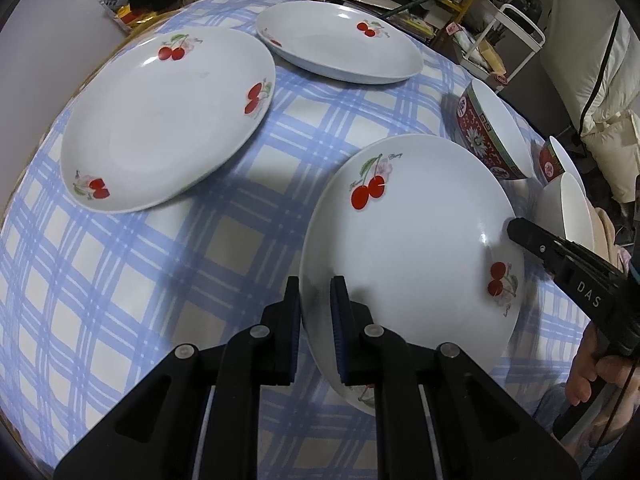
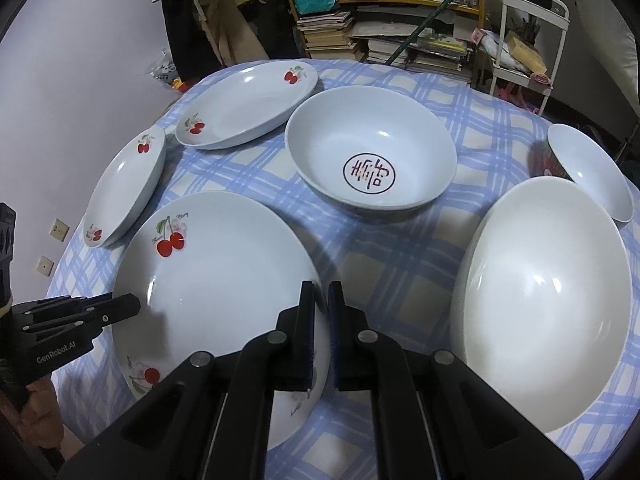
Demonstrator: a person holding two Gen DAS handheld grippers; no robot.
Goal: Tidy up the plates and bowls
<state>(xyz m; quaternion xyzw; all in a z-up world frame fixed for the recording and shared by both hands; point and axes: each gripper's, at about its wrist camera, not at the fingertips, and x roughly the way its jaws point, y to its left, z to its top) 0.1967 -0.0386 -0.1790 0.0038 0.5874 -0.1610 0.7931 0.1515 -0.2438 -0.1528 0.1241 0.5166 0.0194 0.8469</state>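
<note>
Both grippers, left gripper point(image 1: 316, 300) and right gripper point(image 2: 321, 304), pinched nearly closed on rim of round white cherry-print ceramic plate point(image 1: 412, 236) between fingers. Step: lifting. Next: stacking, level carry.

1. A blue-and-white plaid tablecloth with beige squares point(image 2: 372, 264) covers the table.
2. A yellow-framed shelf point(image 2: 436, 2) stands behind it, with stacks of books and papers point(image 2: 332, 36) piled low.
3. A white metal-frame cart point(image 2: 532, 36) stands to the right of the shelf.
4. A plain lilac wall point(image 2: 80, 60) carries two small white wall sockets point(image 2: 61, 230).
5. Dark and tan garments point(image 2: 204, 28) hang against that wall.
</note>
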